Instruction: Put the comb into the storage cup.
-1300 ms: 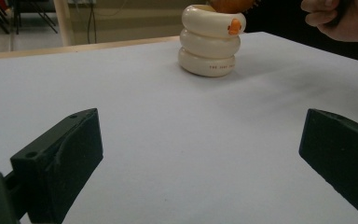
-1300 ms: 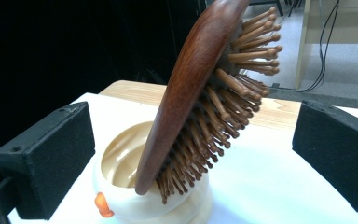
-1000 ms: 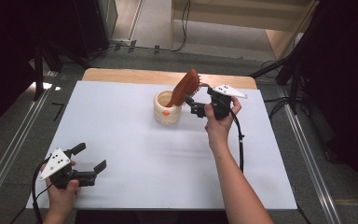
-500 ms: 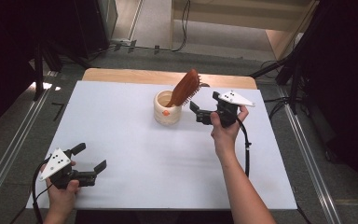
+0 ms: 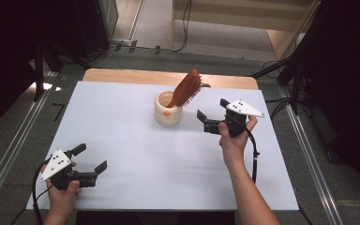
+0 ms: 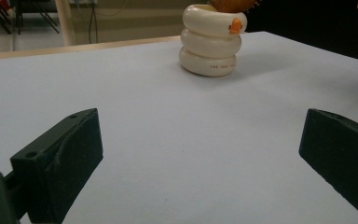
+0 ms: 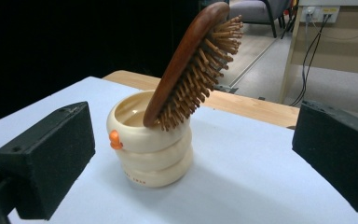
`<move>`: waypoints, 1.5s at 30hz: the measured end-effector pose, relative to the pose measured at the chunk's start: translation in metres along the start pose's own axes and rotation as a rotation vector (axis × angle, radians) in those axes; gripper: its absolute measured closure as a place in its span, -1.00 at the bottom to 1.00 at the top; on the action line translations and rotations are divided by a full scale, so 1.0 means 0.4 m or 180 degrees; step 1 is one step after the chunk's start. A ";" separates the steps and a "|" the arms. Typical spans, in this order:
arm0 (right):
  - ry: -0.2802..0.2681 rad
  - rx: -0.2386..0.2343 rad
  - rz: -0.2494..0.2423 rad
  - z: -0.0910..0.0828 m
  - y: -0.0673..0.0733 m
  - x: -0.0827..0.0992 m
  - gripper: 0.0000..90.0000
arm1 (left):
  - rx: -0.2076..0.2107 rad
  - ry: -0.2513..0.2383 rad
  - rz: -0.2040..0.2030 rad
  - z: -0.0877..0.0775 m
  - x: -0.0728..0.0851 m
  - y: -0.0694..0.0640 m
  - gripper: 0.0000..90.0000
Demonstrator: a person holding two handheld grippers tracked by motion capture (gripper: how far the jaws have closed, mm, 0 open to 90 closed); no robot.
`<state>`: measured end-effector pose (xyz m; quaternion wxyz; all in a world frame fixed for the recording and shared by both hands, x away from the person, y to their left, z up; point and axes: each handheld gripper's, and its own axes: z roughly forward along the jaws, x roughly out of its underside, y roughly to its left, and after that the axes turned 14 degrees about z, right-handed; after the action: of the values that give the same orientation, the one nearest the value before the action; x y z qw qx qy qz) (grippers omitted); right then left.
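The right gripper (image 5: 212, 116) has been drawn back from the wooden hairbrush (image 5: 186, 87), which it was up against a second ago, and is now held just beside the cream ringed holder (image 5: 168, 110), apart from it; the hairbrush is left standing handle-down in the holder, leaning over its rim with the bristles facing down, so the placing is judged done. Its jaws are spread wide with nothing between them. The left gripper (image 5: 90, 159), well apart from the holder near the tabletop (image 5: 122, 140) corner, is likewise wide open and empty.
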<state>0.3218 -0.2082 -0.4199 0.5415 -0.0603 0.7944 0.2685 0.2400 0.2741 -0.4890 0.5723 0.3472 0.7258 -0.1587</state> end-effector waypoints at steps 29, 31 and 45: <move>-0.0189 0.0083 -0.0074 -0.151 -0.043 0.065 -1.00 | -0.0021 0.0021 0.0019 0.000 -0.001 -0.002 -1.00; -0.0197 0.0088 -0.0081 -0.161 -0.048 0.072 -1.00 | -0.0023 0.0018 0.0018 0.000 -0.001 -0.002 -1.00; -0.0166 0.0160 -0.0099 -0.222 -0.087 0.138 -1.00 | -0.0029 -0.0009 0.0000 -0.002 0.000 -0.001 -1.00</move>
<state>0.2392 -0.2707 -0.4577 0.5674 -0.0521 0.7855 0.2415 0.2393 0.2744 -0.4887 0.5748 0.3444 0.7257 -0.1560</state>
